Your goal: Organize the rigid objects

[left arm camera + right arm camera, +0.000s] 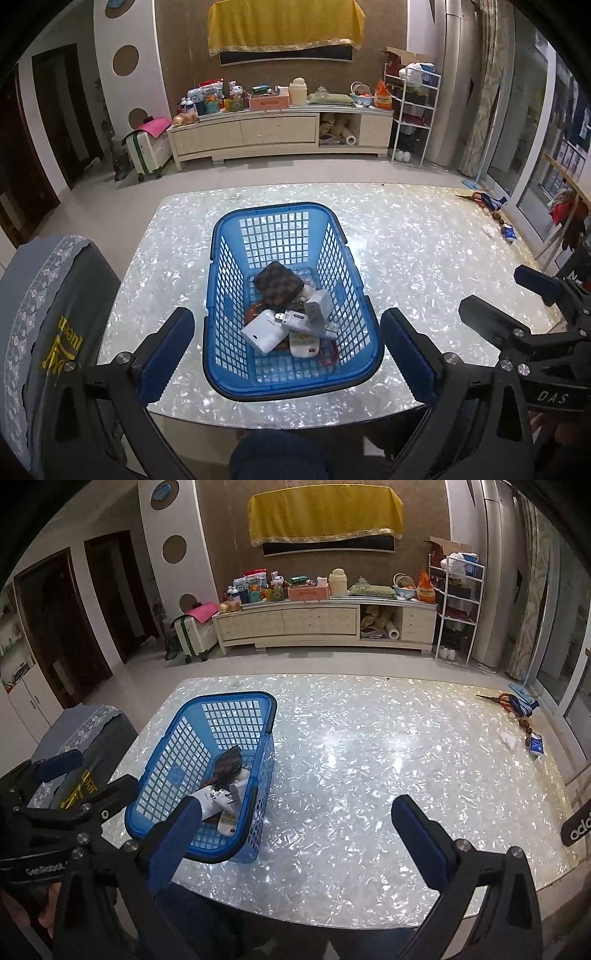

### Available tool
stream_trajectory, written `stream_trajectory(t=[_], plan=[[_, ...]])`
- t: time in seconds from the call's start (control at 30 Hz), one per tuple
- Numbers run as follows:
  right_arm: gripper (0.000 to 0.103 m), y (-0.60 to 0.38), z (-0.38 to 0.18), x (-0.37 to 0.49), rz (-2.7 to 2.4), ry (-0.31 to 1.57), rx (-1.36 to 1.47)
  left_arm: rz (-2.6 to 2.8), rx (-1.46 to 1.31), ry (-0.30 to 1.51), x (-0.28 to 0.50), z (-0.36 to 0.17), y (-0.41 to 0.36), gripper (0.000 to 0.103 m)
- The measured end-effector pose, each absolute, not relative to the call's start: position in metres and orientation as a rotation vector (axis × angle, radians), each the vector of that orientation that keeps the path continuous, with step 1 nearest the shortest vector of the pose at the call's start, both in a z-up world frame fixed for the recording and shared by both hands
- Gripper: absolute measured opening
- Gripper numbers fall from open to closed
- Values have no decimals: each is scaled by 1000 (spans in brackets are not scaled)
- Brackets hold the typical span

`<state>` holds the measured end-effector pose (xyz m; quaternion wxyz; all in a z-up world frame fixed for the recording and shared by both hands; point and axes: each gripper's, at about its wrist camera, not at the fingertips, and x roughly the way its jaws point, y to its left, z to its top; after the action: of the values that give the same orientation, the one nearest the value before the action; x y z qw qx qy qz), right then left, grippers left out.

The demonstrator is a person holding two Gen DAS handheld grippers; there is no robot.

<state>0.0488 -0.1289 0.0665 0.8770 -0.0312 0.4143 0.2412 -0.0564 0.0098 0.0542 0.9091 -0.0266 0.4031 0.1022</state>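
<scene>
The desk (424, 251) carries a blue basket (221, 384) at lower centre of the left view, its long axis running away from the camera. The left tool (287, 354), spread wide and empty, straddles its near end, so it is nearer. The right tool (295, 840), also wide and empty, has the basket at lower left. Inside lie a checkered wallet (279, 282), chargers (319, 306) and a remote (303, 345), piled together; the lower items are hidden.

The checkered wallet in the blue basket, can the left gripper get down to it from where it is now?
Probably yes. The left gripper is open and empty, lined up with the blue basket, whose top is open. The checkered wallet lies on top of the pile with nothing covering it, though the basket walls leave limited room.
</scene>
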Motion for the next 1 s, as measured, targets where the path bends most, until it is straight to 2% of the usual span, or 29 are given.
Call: stream_trajectory(t=[1.0], plan=[[103,-134,62,52,494,889,-40,195,-60,837,-58,52,9,101]])
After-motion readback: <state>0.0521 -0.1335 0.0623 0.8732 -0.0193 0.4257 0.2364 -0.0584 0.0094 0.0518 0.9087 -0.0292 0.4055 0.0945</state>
